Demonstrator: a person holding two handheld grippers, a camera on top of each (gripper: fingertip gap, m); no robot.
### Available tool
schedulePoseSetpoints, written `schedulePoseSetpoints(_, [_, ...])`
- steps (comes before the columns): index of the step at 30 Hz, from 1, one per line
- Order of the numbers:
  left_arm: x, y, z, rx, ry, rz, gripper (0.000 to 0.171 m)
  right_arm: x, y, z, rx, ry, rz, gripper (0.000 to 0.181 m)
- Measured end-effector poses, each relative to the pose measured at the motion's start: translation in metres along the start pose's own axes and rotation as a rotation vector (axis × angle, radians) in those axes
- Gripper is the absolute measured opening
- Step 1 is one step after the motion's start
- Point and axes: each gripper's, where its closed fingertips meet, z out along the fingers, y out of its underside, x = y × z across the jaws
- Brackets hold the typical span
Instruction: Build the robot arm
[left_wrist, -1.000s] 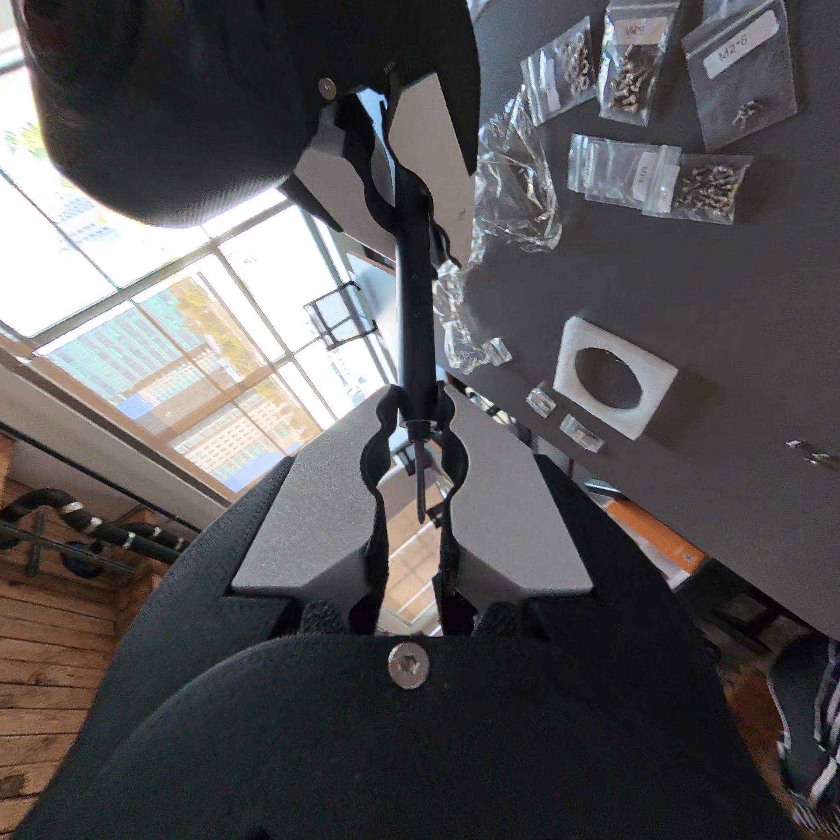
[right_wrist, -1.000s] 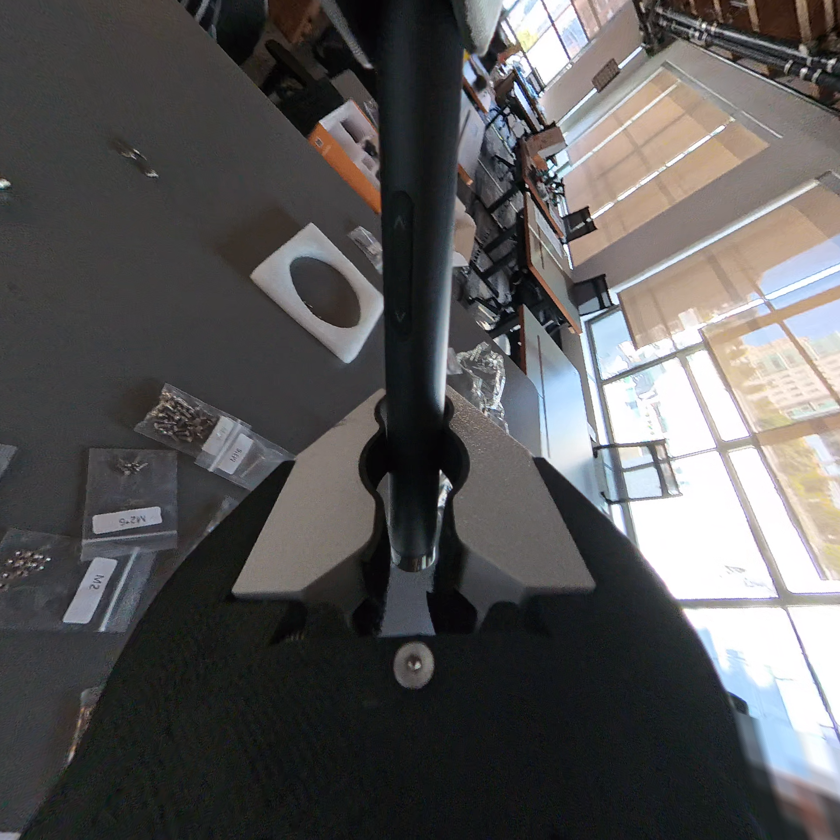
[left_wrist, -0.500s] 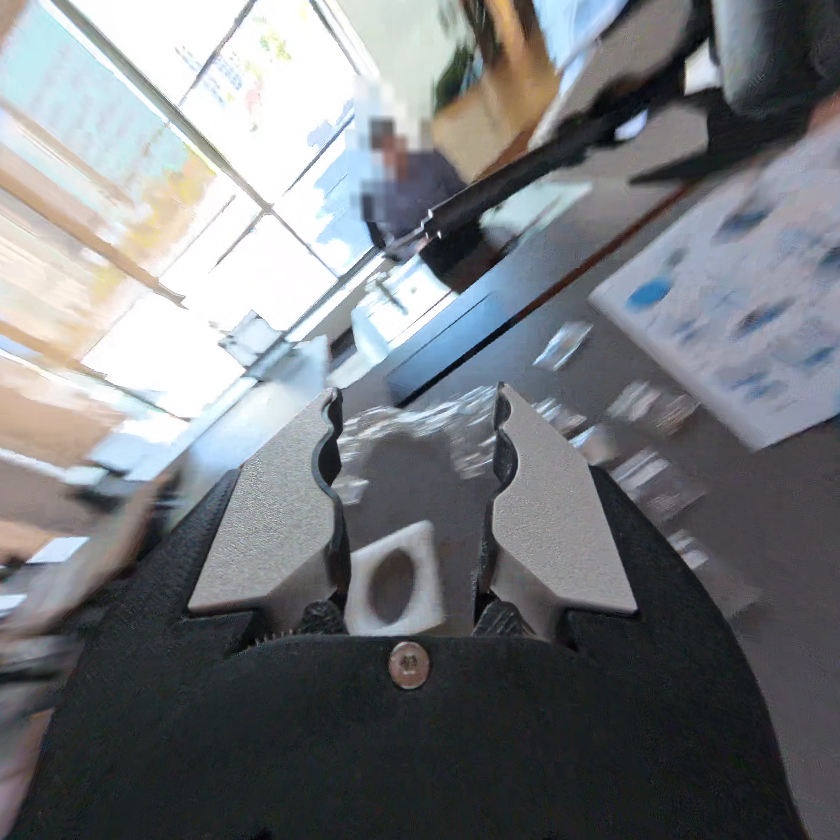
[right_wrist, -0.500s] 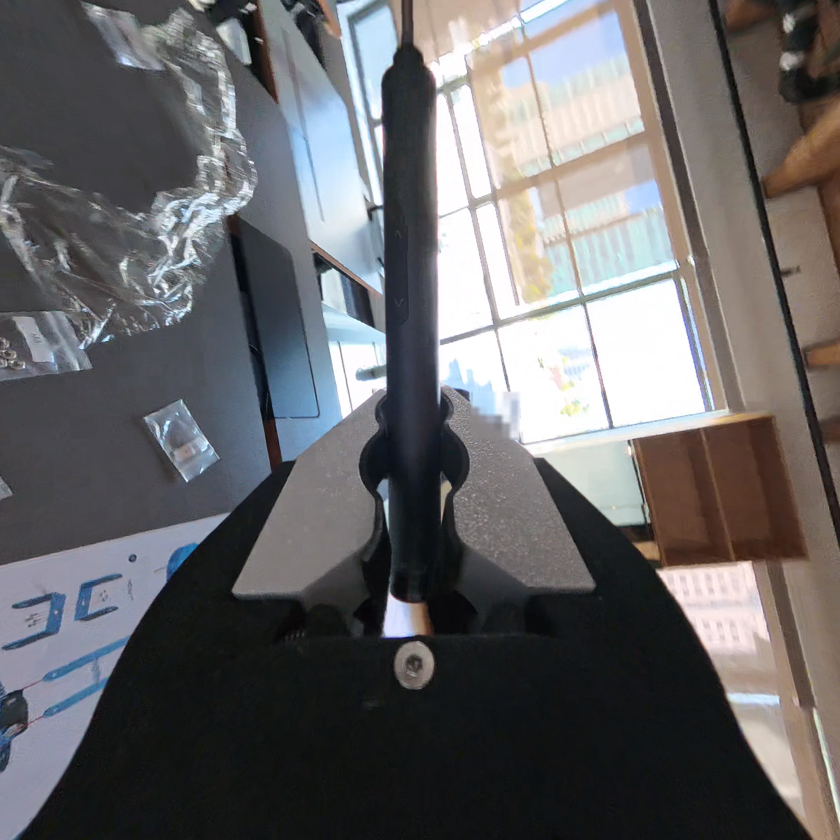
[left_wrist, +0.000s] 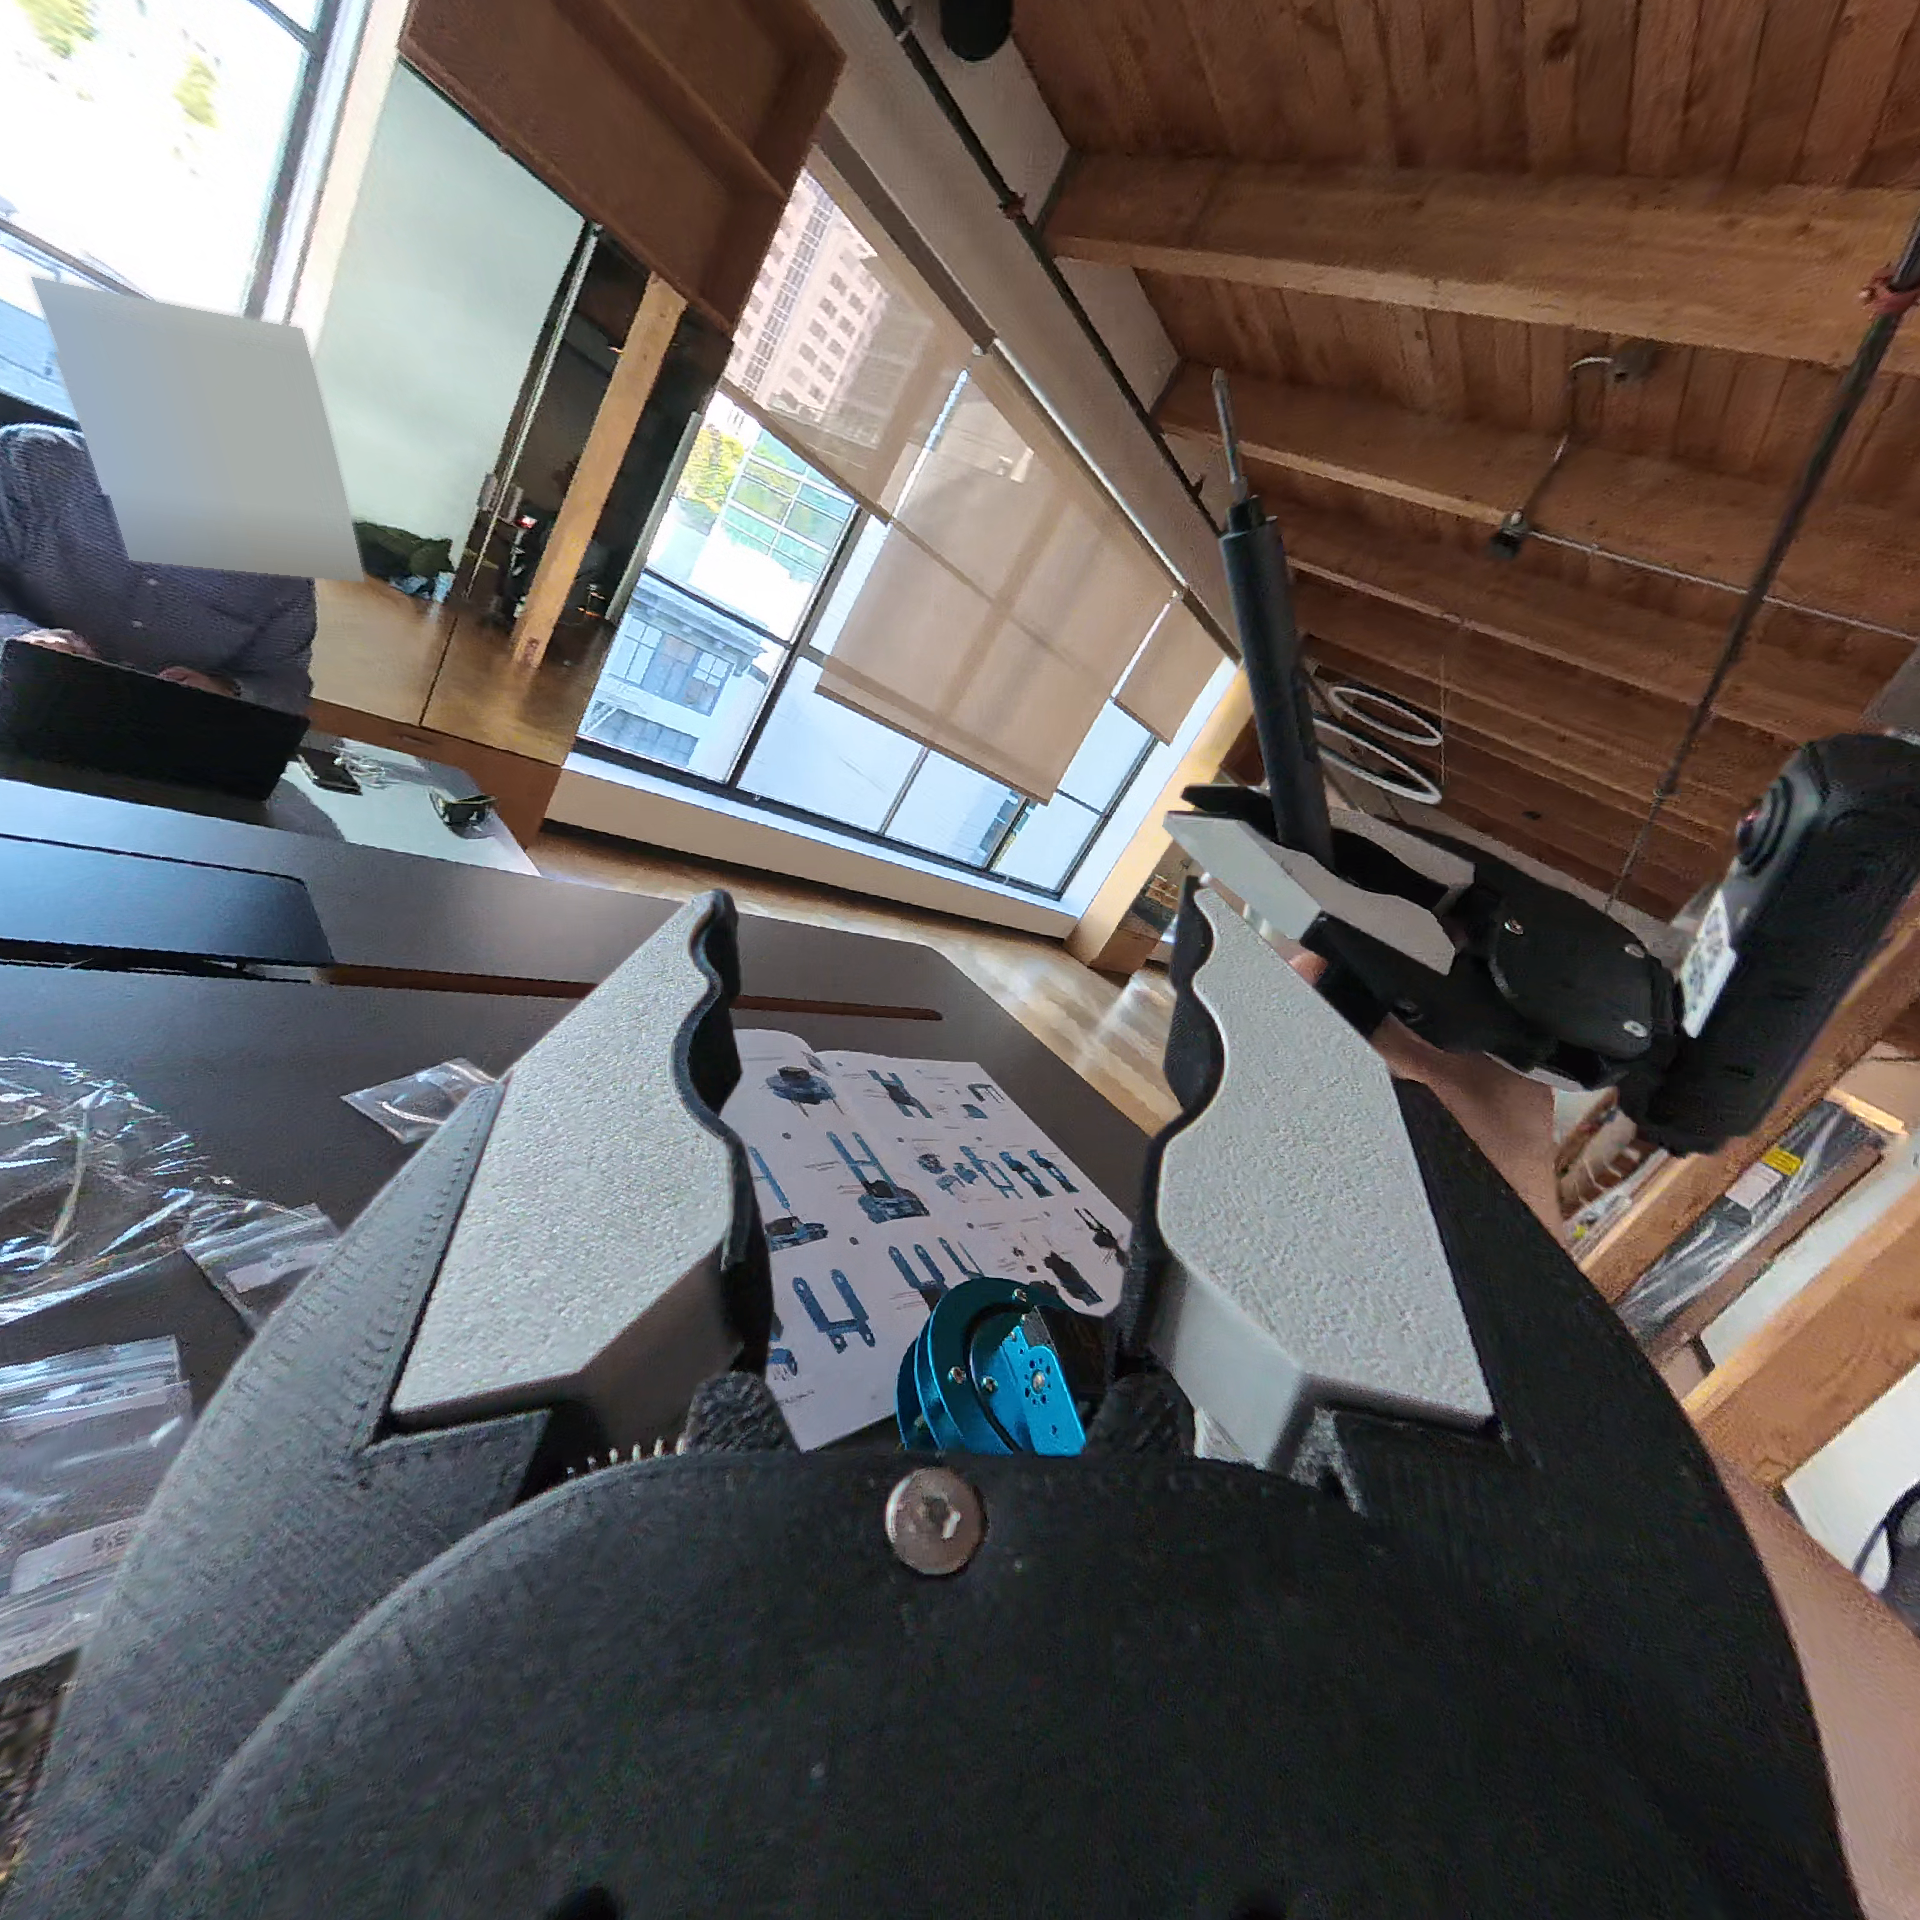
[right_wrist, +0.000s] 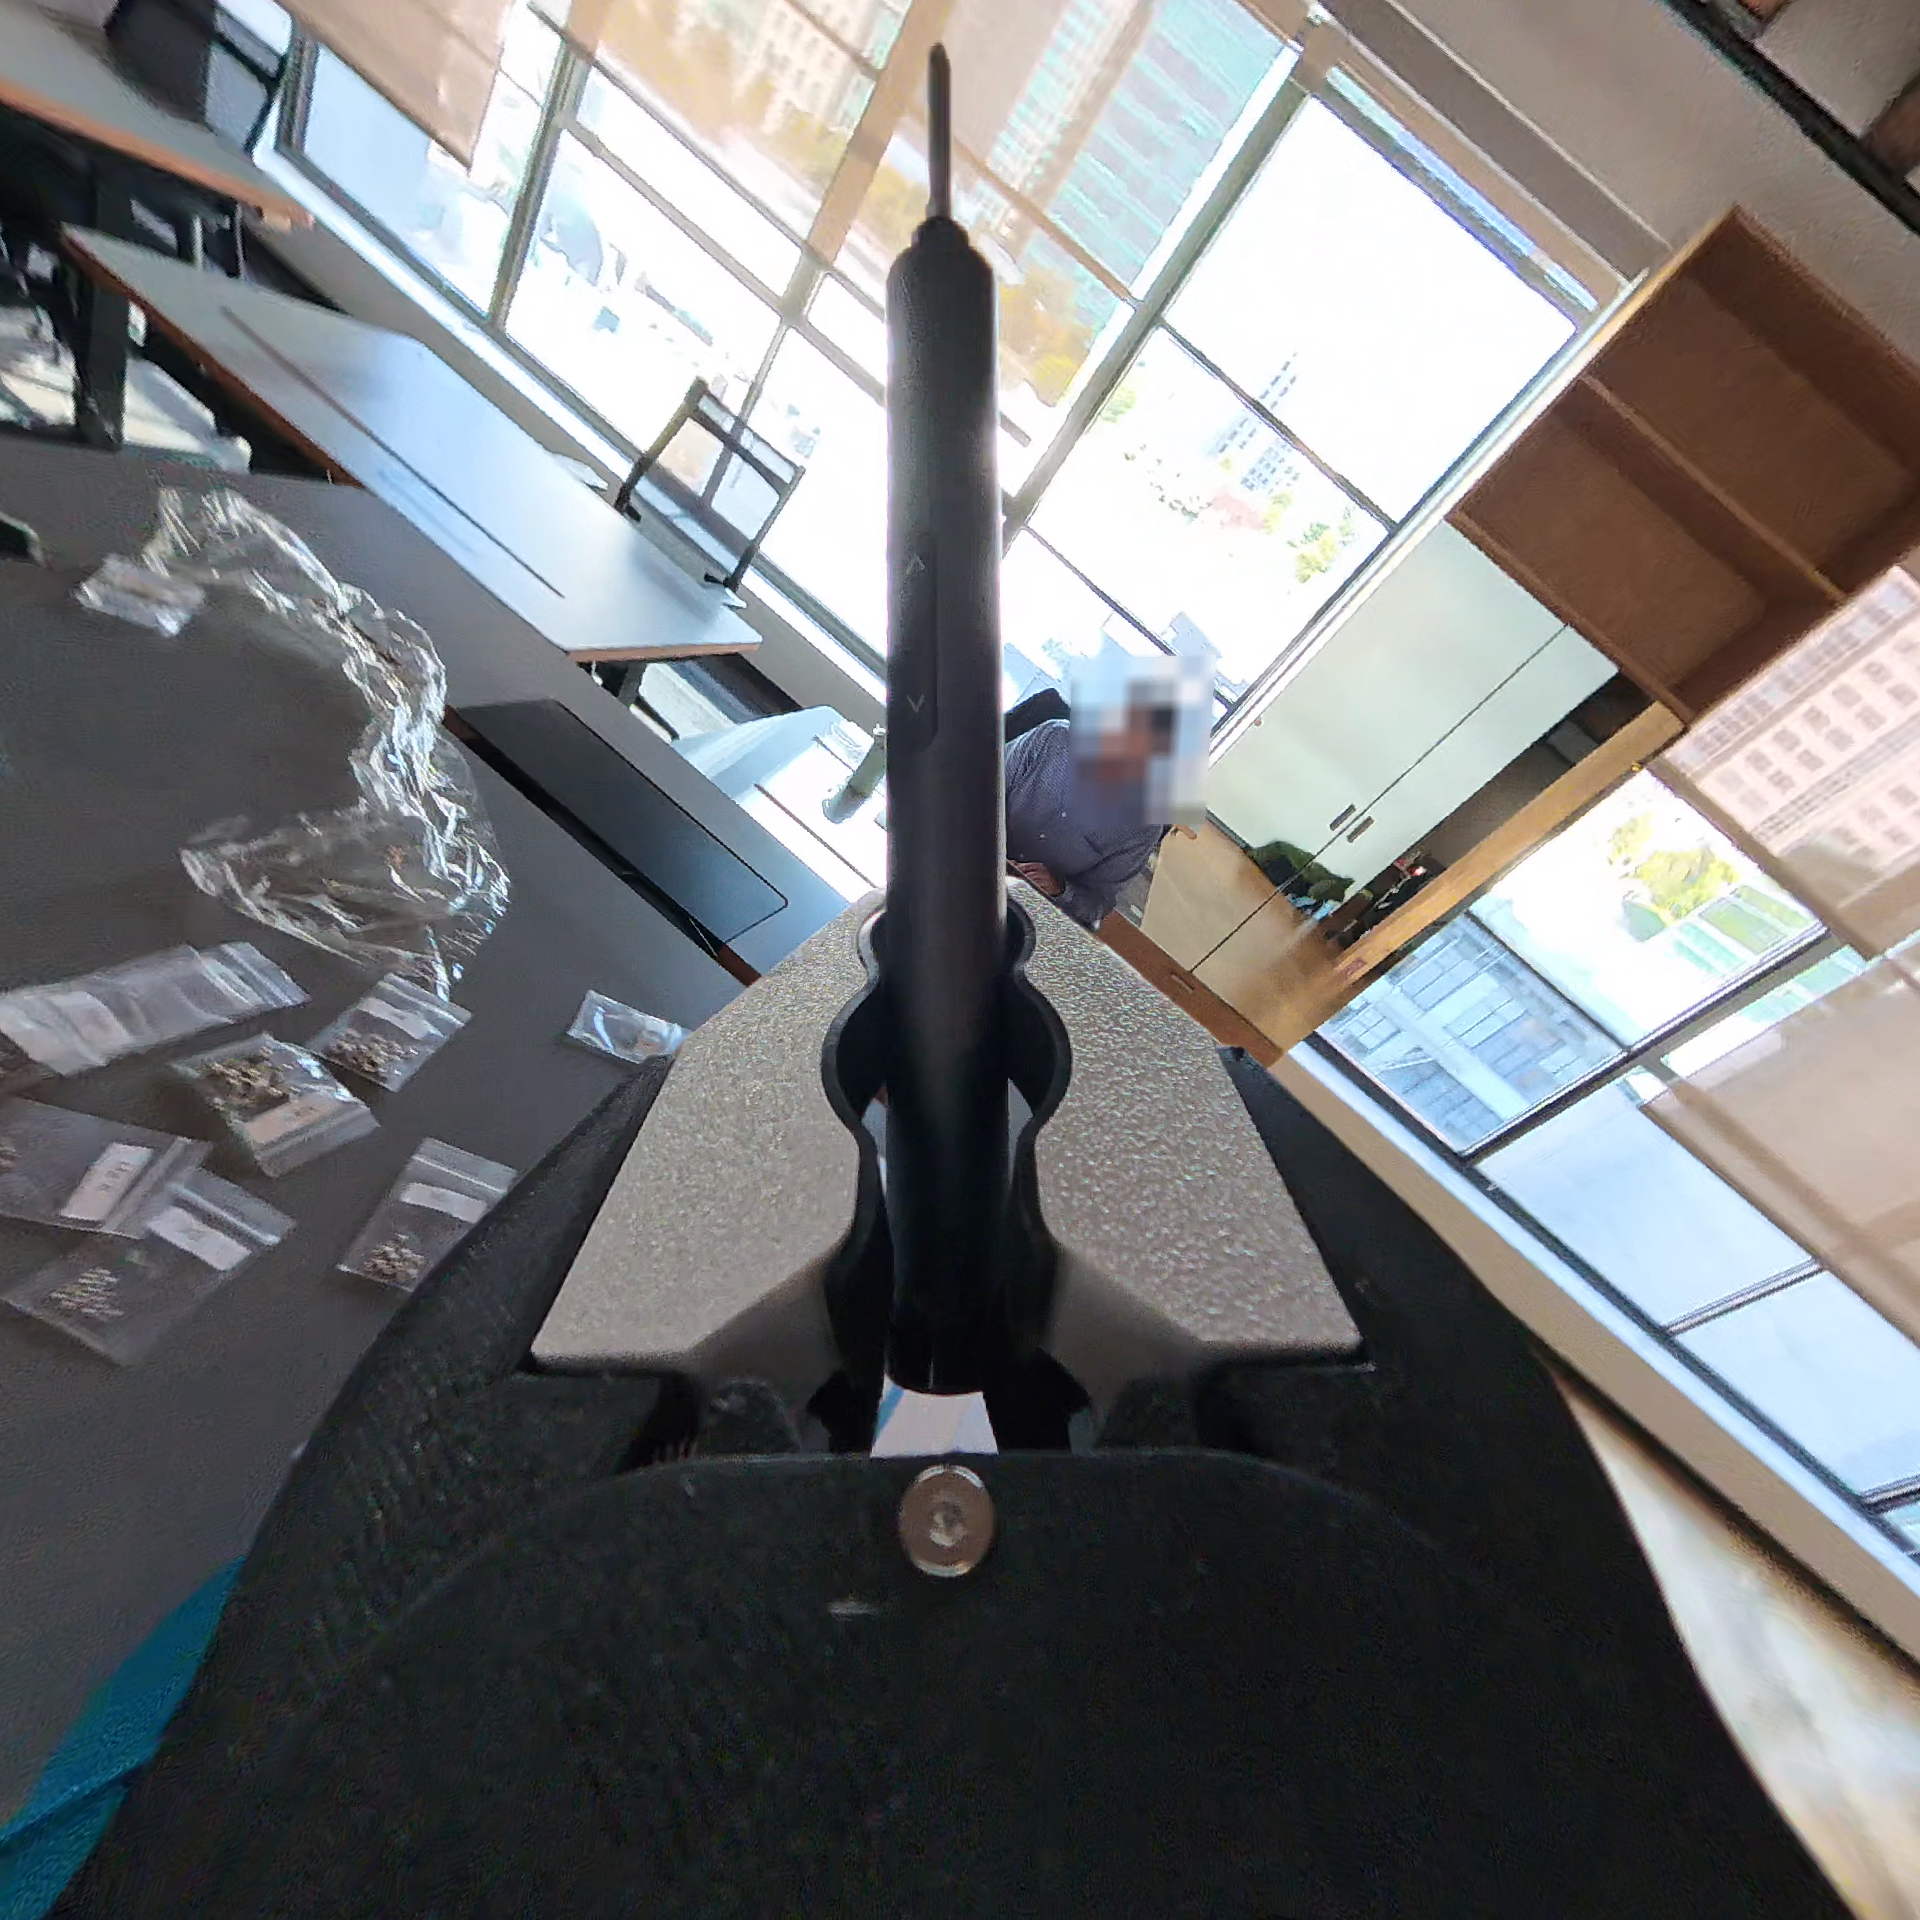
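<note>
- The dark desk (left_wrist: 312, 1049) carries everything, with a second desk (right_wrist: 499, 488) behind it near the windows.
- A printed sheet (left_wrist: 914, 1164) with blue diagrams lies flat on the desk, seen between the left tool's fingers.
- A crumpled clear plastic wrapper (right_wrist: 343, 769) sits on the desk beside several small clear bags (right_wrist: 270, 1101) holding tiny metal parts.
- The left tool (left_wrist: 951, 1029) is spread wide and grips nothing; it hangs above the sheet.
- The right tool (right_wrist: 945, 1049) is clamped around the lower end of a slim black screwdriver (right_wrist: 943, 665), whose tip points up and away toward the windows.
- A small blue metal part (left_wrist: 987, 1371) rests on the sheet, just at the base of the left tool's fingers.
</note>
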Motion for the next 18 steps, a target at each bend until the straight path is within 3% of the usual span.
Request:
schedulePoseSetpoints(8, [0.048, 0.026, -0.004, 0.008, 0.078, -0.050, 0.076, 0.000, 0.013, -0.052, 0.008, -0.028, 0.070, 0.014])
schedulePoseSetpoints(14, [0.119, 0.062, 0.002, -0.004, 0.112, -0.075, 0.066, 0.007, 0.055, -0.104, 0.033, -0.205, 0.220, 0.014])
schedulePoseSetpoints(18, [0.178, 0.107, 0.020, 0.014, 0.117, -0.123, 0.054, 0.025, 0.095, -0.145, 0.057, -0.299, 0.295, 0.014])
